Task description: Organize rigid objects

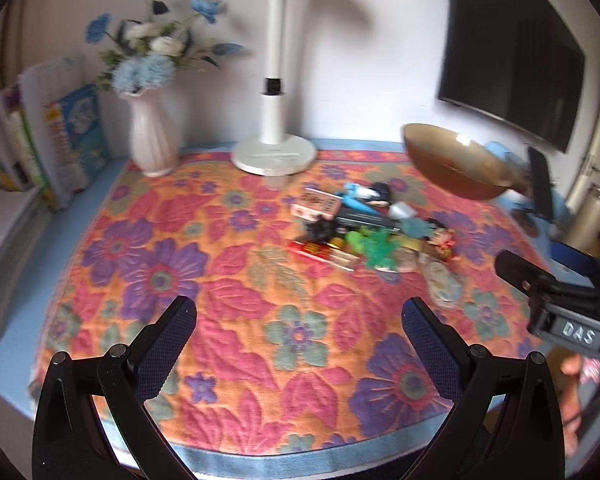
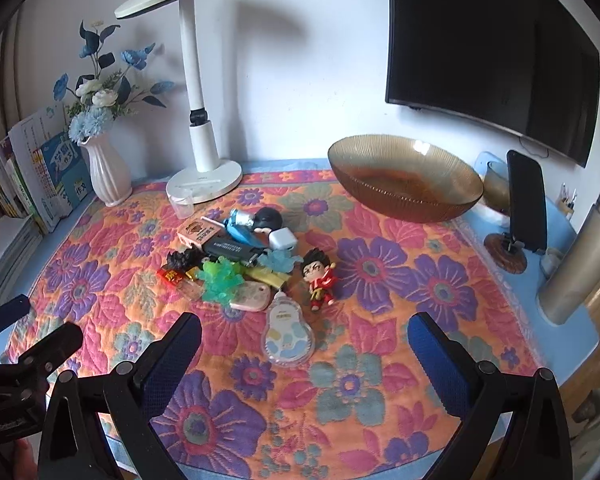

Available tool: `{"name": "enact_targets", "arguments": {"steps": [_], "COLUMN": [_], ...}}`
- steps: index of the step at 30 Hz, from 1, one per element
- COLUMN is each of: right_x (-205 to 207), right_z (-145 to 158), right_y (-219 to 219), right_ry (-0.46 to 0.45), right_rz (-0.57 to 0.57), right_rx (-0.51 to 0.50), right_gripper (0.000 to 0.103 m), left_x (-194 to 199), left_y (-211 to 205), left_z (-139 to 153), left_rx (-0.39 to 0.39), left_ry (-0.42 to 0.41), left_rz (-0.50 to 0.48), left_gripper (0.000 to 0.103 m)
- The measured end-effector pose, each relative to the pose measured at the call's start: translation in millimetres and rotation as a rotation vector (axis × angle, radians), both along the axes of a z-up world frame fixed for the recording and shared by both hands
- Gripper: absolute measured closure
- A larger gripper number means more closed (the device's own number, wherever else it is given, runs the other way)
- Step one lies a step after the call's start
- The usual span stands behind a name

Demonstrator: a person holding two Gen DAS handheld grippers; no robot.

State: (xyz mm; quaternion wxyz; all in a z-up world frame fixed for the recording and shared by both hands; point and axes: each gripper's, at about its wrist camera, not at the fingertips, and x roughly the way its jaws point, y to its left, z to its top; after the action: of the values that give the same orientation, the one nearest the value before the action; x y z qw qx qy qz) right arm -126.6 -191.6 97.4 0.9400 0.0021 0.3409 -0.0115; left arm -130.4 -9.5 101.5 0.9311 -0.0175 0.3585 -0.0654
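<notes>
A floral cloth (image 2: 380, 272) fills most of both views, spread over a blue-edged table. At the upper right of the right wrist view a dark screen (image 2: 492, 52) hangs on the wall; below it, right of centre, sits a wide amber glass bowl (image 2: 404, 178), empty and the likely home for the clutter. A white desk lamp (image 2: 198, 120) stands at upper centre-left, with a white vase (image 2: 106, 172) of blue flowers and a row of books (image 2: 32, 176) toward the left edge.

The right gripper (image 2: 304, 356) sits at the bottom of its frame, its jaws spread wide with nothing between them. The left gripper (image 1: 300, 340), at the bottom of its own view, is likewise spread and empty, hovering above bare cloth.

The pile of small objects (image 2: 236, 256) lies just left of centre in the right wrist view, the pieces touching and overlapping. A pear-shaped card (image 2: 288, 336) lies nearest the right gripper, and a small red figurine (image 2: 320, 276) stands just beside the pile at its right.

The risk, as I judge it, is the crowding: closing on one item may drag neighbours or topple the figurine. The flat card could slip or bunch the cloth. A clumsy drop could also knock the glass bowl.
</notes>
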Motion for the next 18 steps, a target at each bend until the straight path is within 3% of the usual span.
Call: {"name": "enact_targets", "arguments": {"steps": [6, 15, 16, 18], "right_x": [11, 52, 57, 68], "right_z": [-1, -15, -18, -24], "right_y": [-14, -39, -40, -43], "right_ry": [-0.002, 0.068, 0.08, 0.101], "right_rz": [-0.005, -0.022, -0.019, -0.006], "right_rx": [0.018, 0.051, 0.047, 0.028], "right_gripper": [0.0, 0.0, 0.001, 0.013], "left_x": [19, 70, 79, 93], "left_y": [22, 44, 45, 46], "left_z": [4, 14, 12, 6], "left_rx": [-0.023, -0.034, -0.031, -0.012], "left_ry": [0.001, 0.002, 0.012, 0.028], "left_rz": [0.012, 0.028, 0.027, 0.022], "left_gripper": [0.001, 0.001, 0.001, 0.001]}}
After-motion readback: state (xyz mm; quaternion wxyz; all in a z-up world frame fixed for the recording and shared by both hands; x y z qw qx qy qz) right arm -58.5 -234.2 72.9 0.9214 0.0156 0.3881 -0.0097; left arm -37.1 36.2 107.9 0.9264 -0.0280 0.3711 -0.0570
